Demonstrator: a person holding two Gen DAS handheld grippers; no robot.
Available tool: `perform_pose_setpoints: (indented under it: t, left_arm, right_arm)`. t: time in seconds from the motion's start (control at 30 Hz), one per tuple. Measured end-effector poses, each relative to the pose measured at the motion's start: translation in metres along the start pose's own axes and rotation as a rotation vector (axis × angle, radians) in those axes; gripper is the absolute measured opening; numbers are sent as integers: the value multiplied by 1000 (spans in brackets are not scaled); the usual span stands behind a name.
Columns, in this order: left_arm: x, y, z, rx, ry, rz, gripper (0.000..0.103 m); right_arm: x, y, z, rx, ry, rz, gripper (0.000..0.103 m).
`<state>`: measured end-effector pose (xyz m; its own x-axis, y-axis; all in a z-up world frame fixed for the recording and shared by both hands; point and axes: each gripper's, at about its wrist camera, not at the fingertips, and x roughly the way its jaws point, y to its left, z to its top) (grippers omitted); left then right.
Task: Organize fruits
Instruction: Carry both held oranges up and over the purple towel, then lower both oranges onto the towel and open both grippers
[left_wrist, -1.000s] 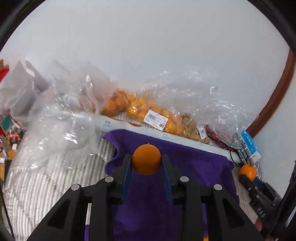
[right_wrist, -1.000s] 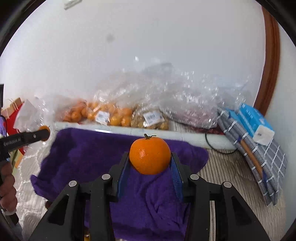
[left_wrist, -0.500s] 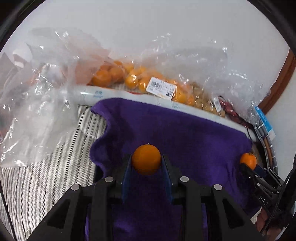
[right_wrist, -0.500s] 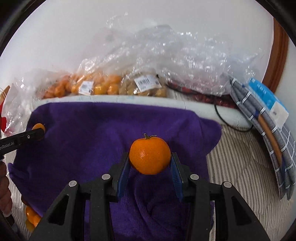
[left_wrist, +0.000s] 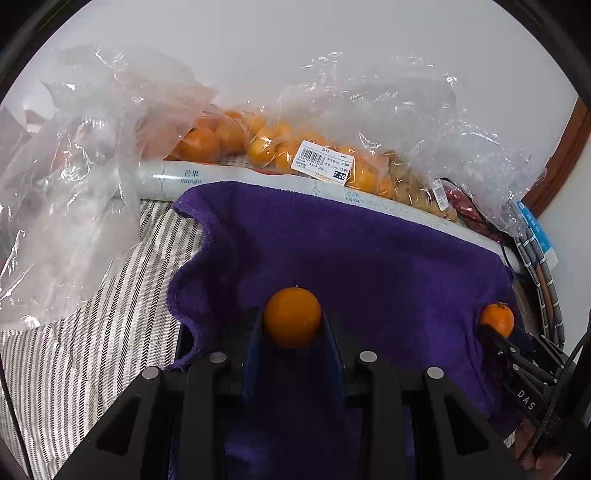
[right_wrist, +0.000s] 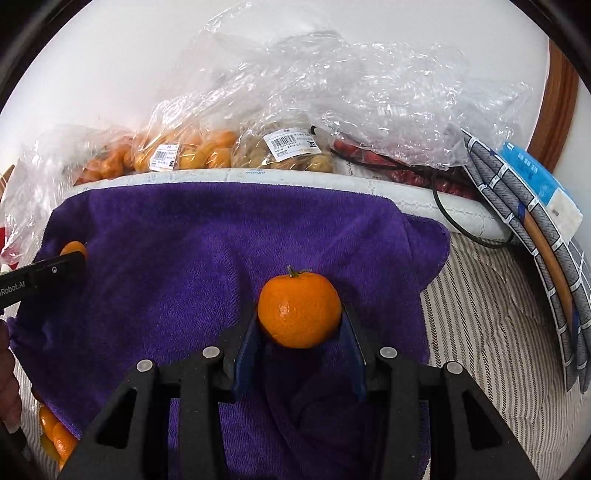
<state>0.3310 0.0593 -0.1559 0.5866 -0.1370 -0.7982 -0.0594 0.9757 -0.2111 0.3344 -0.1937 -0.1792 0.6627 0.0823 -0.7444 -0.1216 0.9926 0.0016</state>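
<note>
Where towel (left_wrist: 369, 258) spreads: bagged fruit (left_wrist: 280, 151) behind.

A striped cloth surface (left_wrist: 92, 332) carries a purple towel (left_wrist: 369, 266), plastic bags (left_wrist: 66, 206) and a white box (right_wrist: 461, 212).

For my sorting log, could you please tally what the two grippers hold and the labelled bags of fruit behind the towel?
Held oranges: 2, left and right
Labelled bags: 3
Total: 5

A home setting, probably a bed. A purple towel (right_wrist: 177, 258) lies on striped bedding (left_wrist: 92, 314). Behind the towel, supermarket-labelled fruit bags (left_wrist: 295, 155) line a white wall (left_wrist: 295, 55).
</note>
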Motion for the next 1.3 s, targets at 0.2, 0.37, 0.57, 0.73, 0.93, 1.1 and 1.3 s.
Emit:
perform_pose_setpoints:
  t: [0.2, 0.37, 0.57, 0.73, 0.93, 1.1, 1.3]
  left_arm:
    - [2, -2, 0, 4, 12, 27, 30]
    - [-14, -9, 1, 25, -5, 45, 42]
    - [-60, -29, -4, 96, -76, 61, 50]
    - [-98, -28, -24, 110, -122, 48, 50]
    - [-147, -21, -47, 93, -179, 48, 49]
    - [-180, -19, -70, 96, -204, 26, 49]
    - [-202, -17, -96, 107, -196, 13, 49]
  right_arm:
    - [-12, 3, -1, -16, -24, 17, 64]
    - [-40, 11, 1, -54, -98, -34, 80]
    - [-86, 9, -8, -25, -93, -111, 83]
    - [-126, 0, -28, 33, -75, -154, 89]
    - [-160, -8, -55, 59, -65, -192, 89]
    - [-201, -19, -85, 150, -149, -148, 89]
    - [-227, -23, -113, 192, -187, -57, 89]
